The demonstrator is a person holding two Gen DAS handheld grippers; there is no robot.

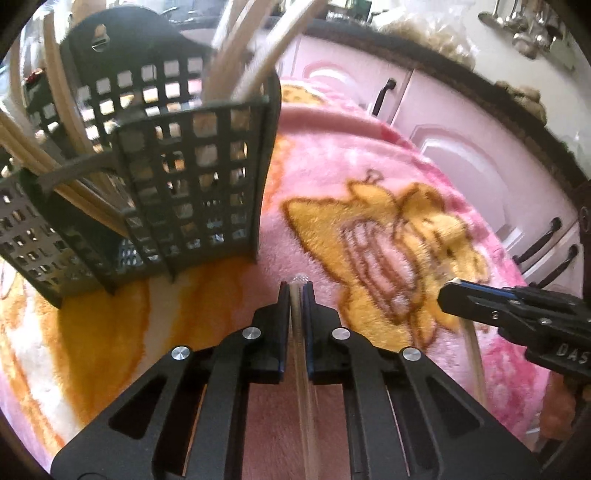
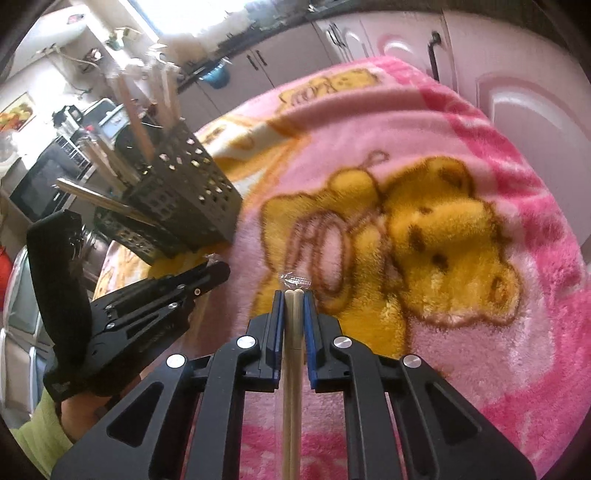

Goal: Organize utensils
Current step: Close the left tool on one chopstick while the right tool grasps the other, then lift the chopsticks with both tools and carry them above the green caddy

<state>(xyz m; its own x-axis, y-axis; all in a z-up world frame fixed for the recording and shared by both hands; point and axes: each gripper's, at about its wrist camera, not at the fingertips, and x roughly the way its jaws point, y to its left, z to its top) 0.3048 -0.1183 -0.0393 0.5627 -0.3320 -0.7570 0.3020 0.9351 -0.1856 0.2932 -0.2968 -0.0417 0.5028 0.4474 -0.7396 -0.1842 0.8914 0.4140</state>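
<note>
My left gripper is shut on a pale pair of chopsticks in a clear wrapper, which runs back under the fingers. In the right wrist view my right gripper is shut on another wrapped wooden chopstick pair, its crinkled wrapper tip poking past the pads. Both grippers hover over a pink blanket with a yellow bear. A black grid utensil holder stands ahead to the left, with wooden sticks and utensils upright in it. Each gripper shows in the other's view: right gripper, left gripper.
Pale cabinet doors with dark handles lie beyond the blanket's far edge. Metal ladles hang at the top right. A microwave and counter clutter stand behind the holder. A green sleeve shows at the lower left.
</note>
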